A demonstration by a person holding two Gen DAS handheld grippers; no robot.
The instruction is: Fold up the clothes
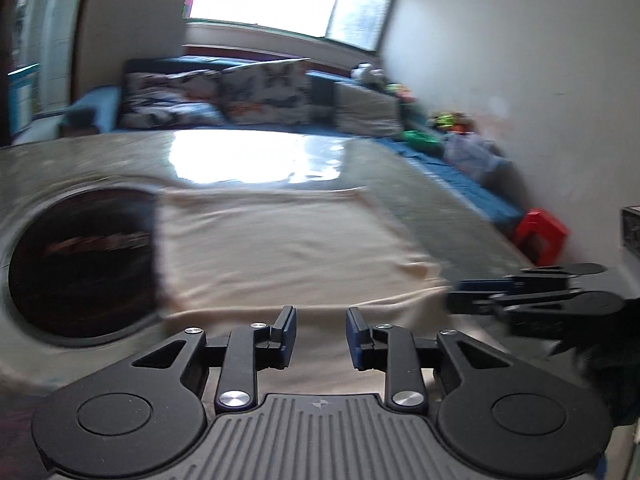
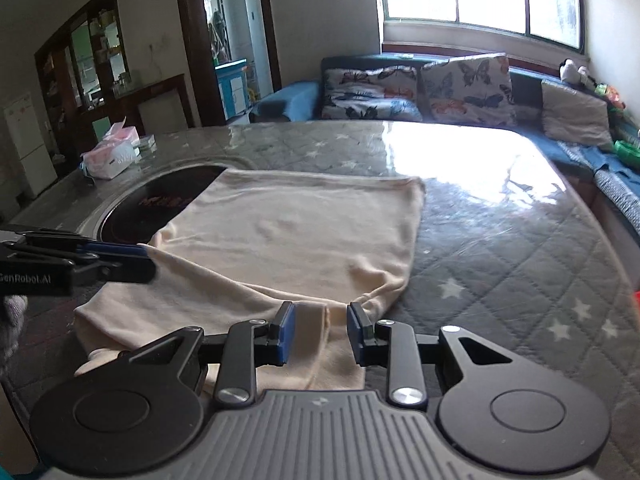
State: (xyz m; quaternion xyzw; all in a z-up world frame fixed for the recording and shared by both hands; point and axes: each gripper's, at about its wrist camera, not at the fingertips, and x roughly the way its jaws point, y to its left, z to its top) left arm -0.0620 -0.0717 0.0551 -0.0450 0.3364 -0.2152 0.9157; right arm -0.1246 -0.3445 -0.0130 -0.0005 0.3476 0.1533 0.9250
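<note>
Cream garment (image 2: 288, 236) reads sharp from right claw (image 2: 321, 332), blurred from left

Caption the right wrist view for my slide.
Open right tool poised over a cream garment spread on the quilted table, left tool alongside.

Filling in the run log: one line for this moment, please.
step: fold clothes | cream garment flat on table | left gripper open | right gripper open at near hem | no grasp

A cream garment (image 2: 288, 236) lies spread flat on the quilted table, its near edge partly folded.
</note>
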